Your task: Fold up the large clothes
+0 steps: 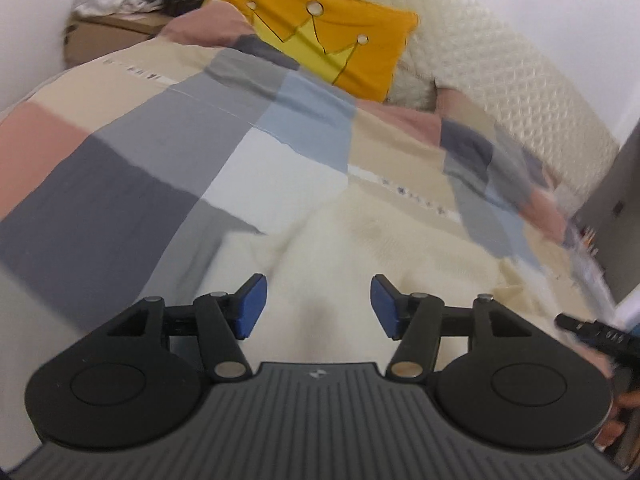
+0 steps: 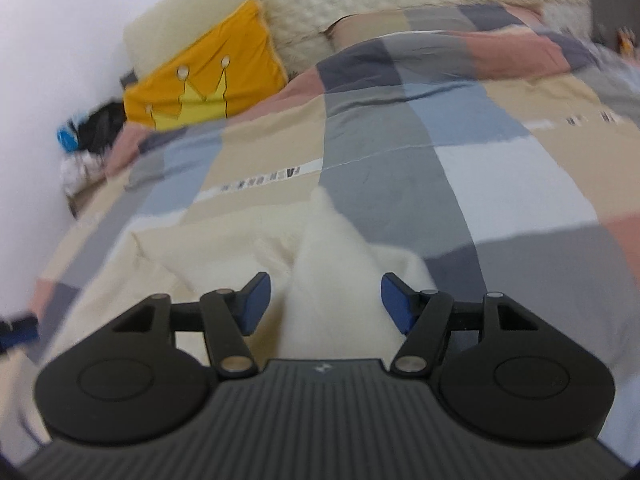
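Cream knit, thick and fluffy: the garment (image 1: 360, 248) lies crumpled on the bed, on top of the patchwork duvet (image 1: 168, 152), directly below both of my grippers. In the right wrist view a ridge of it (image 2: 328, 264) stands up in a peak and runs toward the camera between the pads.

Left gripper (image 1: 316, 306): jaws spread, nothing between them, cloth below and not touched as far as I can tell. Right gripper (image 2: 324, 304): jaws spread too; the raised fold sits in the gap, but neither blue pad presses on it. No earlier frame, so no note on motion.

Handling estimate. Soft, limp, no stiffness of its own; it will sag and drag when lifted by one point. Probably light for its bulk, and the fuzzy surface should give the pads good friction, little risk of slipping. Not fragile, though the knit may stretch if pulled hard.

Where to grip: I cannot make out collar, hem or sleeves in this heap. Judgement: find two edge points, hem corners or shoulders, one per gripper, pinch a doubled edge instead of the loose middle, then lift and spread flat before any fold.

Yellow crown cushion (image 1: 320, 32) at the headboard is well apart from the work.
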